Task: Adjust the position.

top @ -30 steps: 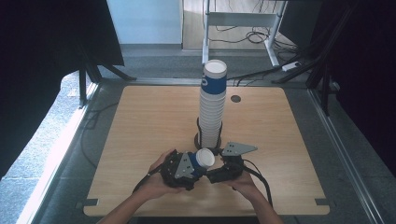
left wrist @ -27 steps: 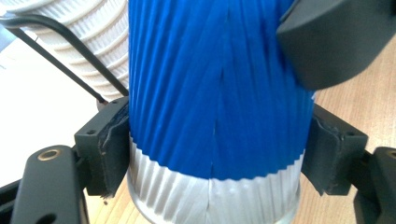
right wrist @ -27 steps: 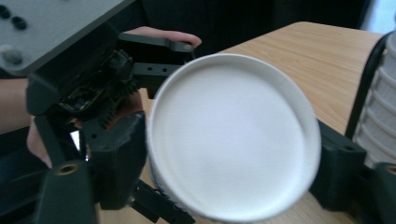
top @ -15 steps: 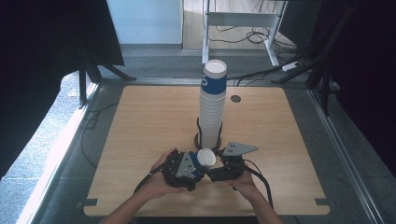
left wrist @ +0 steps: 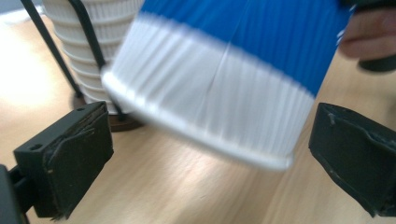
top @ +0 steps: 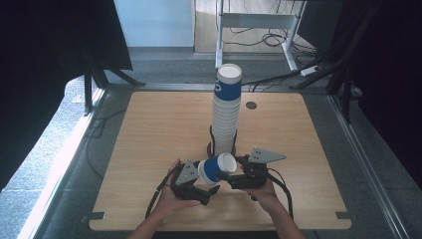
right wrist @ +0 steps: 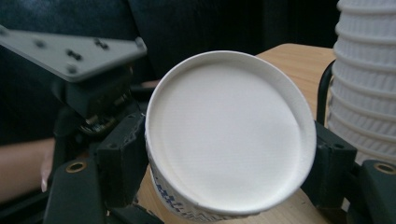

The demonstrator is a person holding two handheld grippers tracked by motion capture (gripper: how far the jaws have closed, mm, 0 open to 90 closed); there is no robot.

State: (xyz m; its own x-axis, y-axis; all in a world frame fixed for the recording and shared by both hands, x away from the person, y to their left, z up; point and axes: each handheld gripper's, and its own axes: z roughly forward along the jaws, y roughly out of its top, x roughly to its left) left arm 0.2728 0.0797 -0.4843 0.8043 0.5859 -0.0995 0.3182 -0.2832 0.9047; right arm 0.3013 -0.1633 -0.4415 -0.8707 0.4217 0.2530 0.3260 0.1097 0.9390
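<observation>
Near table's 6 o'clock edge, blue paper cup (top: 217, 168) lies sideways between both tools. Right gripper (top: 237, 175) clamps cup base. Left gripper (top: 206, 185) just spread wide, pads clear. Cup stack (top: 226, 110) stands at 12 o'clock. Advice: draw left tool straight back, keep right grip steady.

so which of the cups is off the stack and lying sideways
The loose cup between the two grippers near the table's front edge; it lies tipped sideways, while the others stand nested upright in the stack behind it.
</observation>
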